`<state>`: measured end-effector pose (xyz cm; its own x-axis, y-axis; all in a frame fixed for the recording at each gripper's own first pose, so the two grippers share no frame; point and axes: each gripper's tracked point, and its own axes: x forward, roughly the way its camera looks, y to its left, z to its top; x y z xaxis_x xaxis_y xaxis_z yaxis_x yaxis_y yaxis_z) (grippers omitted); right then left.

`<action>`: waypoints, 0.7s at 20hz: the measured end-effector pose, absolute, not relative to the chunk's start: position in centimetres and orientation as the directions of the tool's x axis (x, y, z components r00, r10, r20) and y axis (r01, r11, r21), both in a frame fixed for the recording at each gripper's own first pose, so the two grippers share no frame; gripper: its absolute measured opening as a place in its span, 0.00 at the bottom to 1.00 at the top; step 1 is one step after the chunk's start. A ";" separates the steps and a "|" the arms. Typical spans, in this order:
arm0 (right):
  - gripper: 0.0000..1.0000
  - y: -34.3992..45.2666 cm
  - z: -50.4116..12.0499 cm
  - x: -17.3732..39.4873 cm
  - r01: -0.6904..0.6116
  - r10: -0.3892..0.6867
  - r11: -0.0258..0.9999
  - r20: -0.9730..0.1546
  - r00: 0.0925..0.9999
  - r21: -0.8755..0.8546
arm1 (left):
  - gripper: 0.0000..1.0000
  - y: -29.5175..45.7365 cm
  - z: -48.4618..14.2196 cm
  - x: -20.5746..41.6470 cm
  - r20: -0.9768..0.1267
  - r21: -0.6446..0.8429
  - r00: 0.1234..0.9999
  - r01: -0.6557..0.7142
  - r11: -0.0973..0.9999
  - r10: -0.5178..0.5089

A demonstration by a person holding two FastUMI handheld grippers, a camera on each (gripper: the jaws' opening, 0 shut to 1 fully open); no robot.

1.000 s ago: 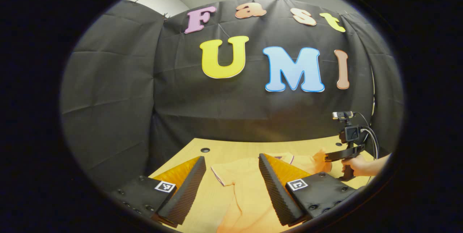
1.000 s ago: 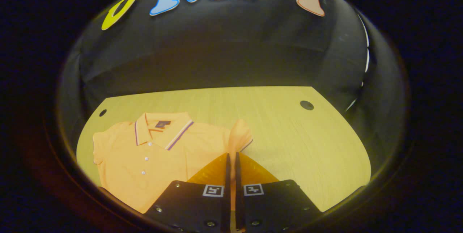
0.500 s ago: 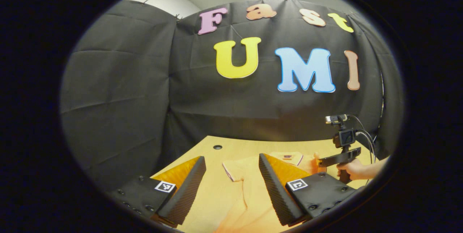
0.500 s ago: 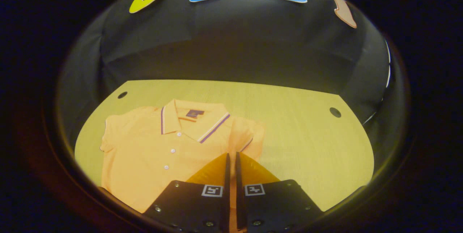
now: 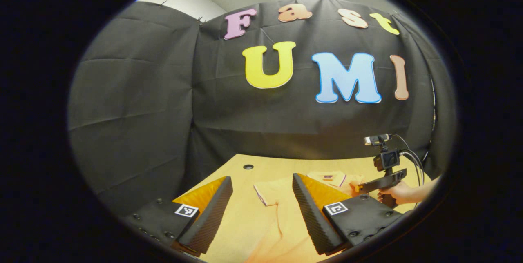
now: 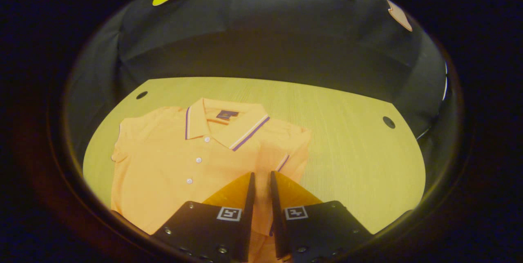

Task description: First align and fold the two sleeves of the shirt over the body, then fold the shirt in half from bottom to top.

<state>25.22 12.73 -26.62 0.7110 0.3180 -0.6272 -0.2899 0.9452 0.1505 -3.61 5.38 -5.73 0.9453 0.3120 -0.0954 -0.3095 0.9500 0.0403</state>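
Note:
An orange polo shirt (image 6: 171, 165) lies face up on the wooden table (image 6: 351, 157), collar toward the wall. Its right sleeve (image 6: 288, 148) is folded inward onto the body, striped cuff just ahead of my right gripper (image 6: 261, 173). The jaws stand a narrow gap apart, with cloth showing between them but no pinch. In the left gripper view, my left gripper (image 5: 261, 178) hangs wide open above the shirt's other sleeve (image 5: 265, 191), holding nothing. The right gripper (image 5: 361, 187) and the hand (image 5: 398, 193) holding it show beyond the collar.
Round cable holes sit near the table's back corners (image 6: 141, 94) (image 6: 388, 122). The black cloth wall closes off the far edge. Bare wood lies to the right of the shirt (image 6: 359, 181). Cables trail from the right gripper's handle (image 5: 414, 157).
The right gripper carried the right sleeve inward onto the body, and its jaws have parted from nearly shut. The left gripper stayed open and barely shifted.

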 end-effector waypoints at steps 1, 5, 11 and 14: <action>0.31 12.6 -26.3 25.0 -0.288 0.318 0.945 -0.629 0.709 0.153 | 0.96 5.5 -5.7 -3.1 -0.095 0.039 0.948 -0.301 0.953 0.303; 0.54 12.5 -24.2 23.8 -0.270 0.323 0.946 -0.599 0.733 0.180 | 0.96 6.0 -6.3 -0.5 -0.110 0.020 0.963 -0.246 0.969 0.247; 0.80 11.7 -17.7 20.2 -0.226 0.300 0.952 -0.499 0.813 0.204 | 0.96 7.7 -7.9 4.9 -0.127 -0.018 0.982 -0.146 0.989 0.142; 0.99 11.1 -14.6 17.6 -0.188 0.259 0.963 -0.460 0.849 0.194 | 0.96 8.8 -9.7 7.8 -0.153 -0.031 0.983 -0.104 0.994 0.098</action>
